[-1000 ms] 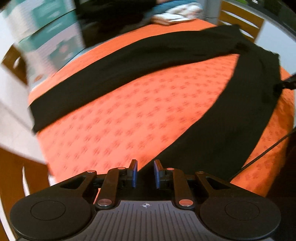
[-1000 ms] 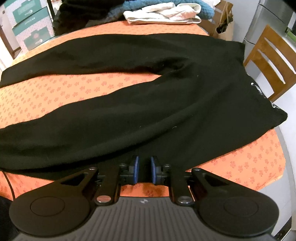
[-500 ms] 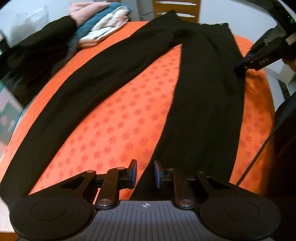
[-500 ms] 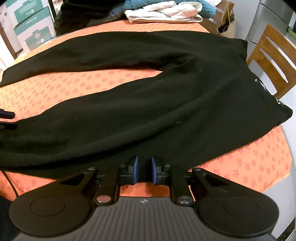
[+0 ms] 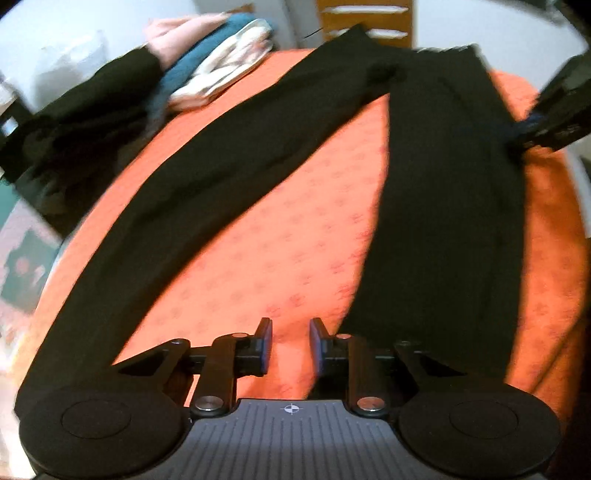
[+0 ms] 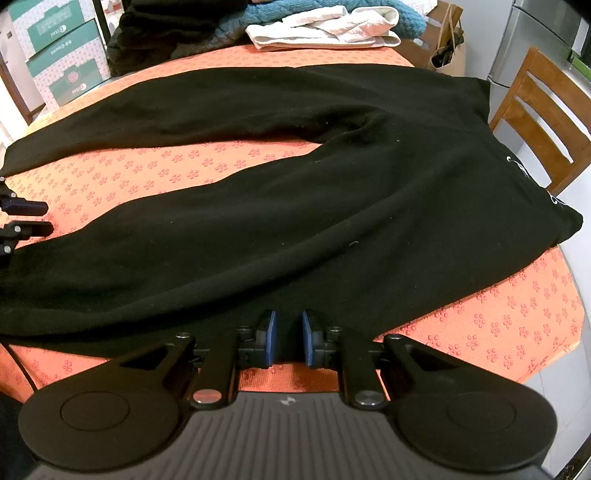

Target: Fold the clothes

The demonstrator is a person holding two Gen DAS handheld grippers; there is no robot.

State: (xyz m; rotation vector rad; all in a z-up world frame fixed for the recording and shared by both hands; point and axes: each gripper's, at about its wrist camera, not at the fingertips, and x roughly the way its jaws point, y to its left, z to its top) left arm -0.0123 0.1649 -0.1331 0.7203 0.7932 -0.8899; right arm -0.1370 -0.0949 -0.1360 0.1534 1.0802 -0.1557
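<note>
We see black fleece trousers (image 6: 295,206) spread flat on the counter's orange flower-print cloth (image 6: 498,325), legs splayed apart toward the left. Our right tongs (image 6: 287,338) hover over the near hem edge, blue pads slightly apart, gripping nothing. The left tongs (image 6: 26,218) peek in at the left edge. Folded white towels (image 6: 325,31) lie beyond.

Your left gripper (image 5: 290,341) is matte black: two round side discs with recessed circles, slotted linkage arms, silver pivot screws, blue pads (image 5: 266,347) on the finger faces. A grey ribbed plate sits between the discs, marked with a small white crosshair. Your right gripper (image 6: 287,338) has the same build: black discs, silver screws, brighter blue pads (image 6: 272,338), grey ribbed plate with a faint white mark. A thin black cable (image 6: 18,363) runs off its left side.
</note>
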